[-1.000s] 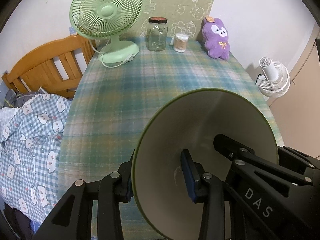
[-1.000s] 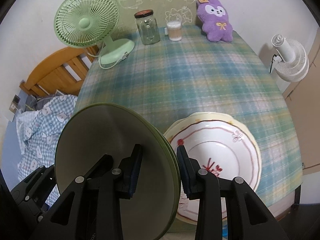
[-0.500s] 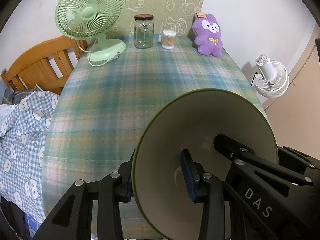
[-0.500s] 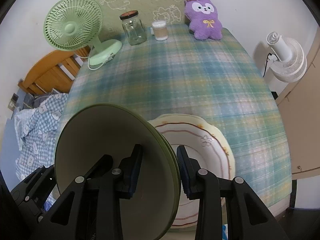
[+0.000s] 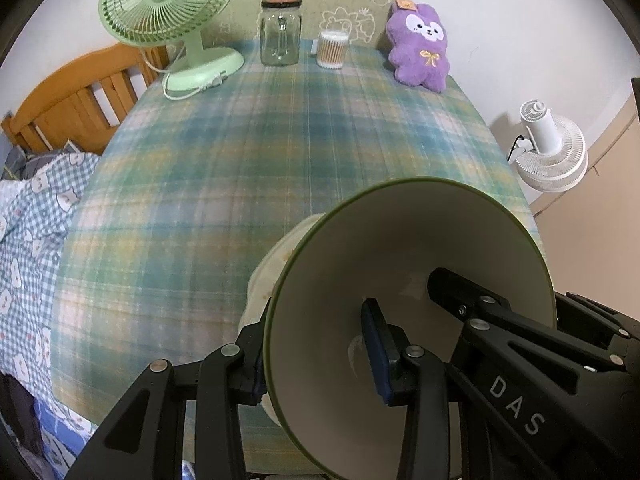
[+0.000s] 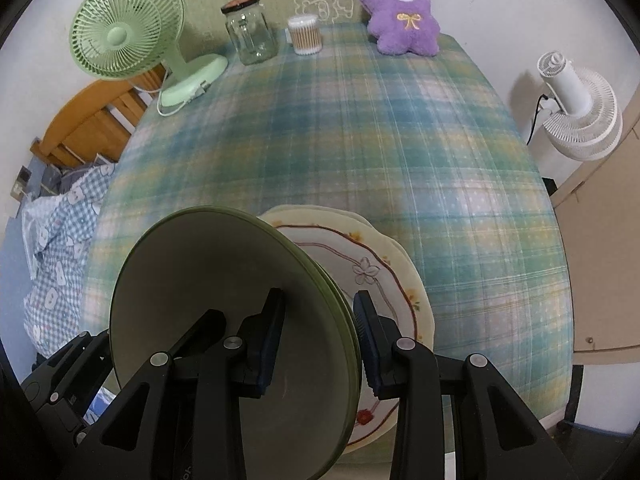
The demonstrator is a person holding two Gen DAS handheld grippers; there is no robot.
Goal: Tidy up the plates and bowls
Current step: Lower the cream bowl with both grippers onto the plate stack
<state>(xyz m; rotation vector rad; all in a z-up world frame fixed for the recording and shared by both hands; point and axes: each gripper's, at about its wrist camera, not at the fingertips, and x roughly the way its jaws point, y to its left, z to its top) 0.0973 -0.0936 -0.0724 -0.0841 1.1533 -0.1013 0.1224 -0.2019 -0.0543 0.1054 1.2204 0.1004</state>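
Note:
A wide green bowl point(image 5: 412, 300) with a pale inside hangs tilted over the near part of the plaid table point(image 5: 248, 168), held from both sides. My left gripper point(image 5: 316, 356) is shut on its left rim, one pad inside and one outside. My right gripper point(image 6: 320, 340) is shut on the opposite rim of the same bowl point(image 6: 224, 300). Just beneath it lies a stack of plates point(image 6: 384, 276): a white plate with a red line on a cream flowered one. The bowl hides its left part. Only the stack's cream edge point(image 5: 272, 272) shows in the left wrist view.
Along the table's far edge stand a green desk fan point(image 5: 168, 8), a glass jar point(image 5: 280, 32), a cotton swab tub point(image 5: 332, 50) and a purple plush toy point(image 5: 420, 48). A wooden bed frame point(image 5: 72, 100) with checked bedding is left of the table. A white fan point(image 5: 548, 152) stands to the right.
Both grippers have carried the green bowl lower and across toward the plate stack. It now covers more of the plates, whose cream edge has come into the left wrist view.

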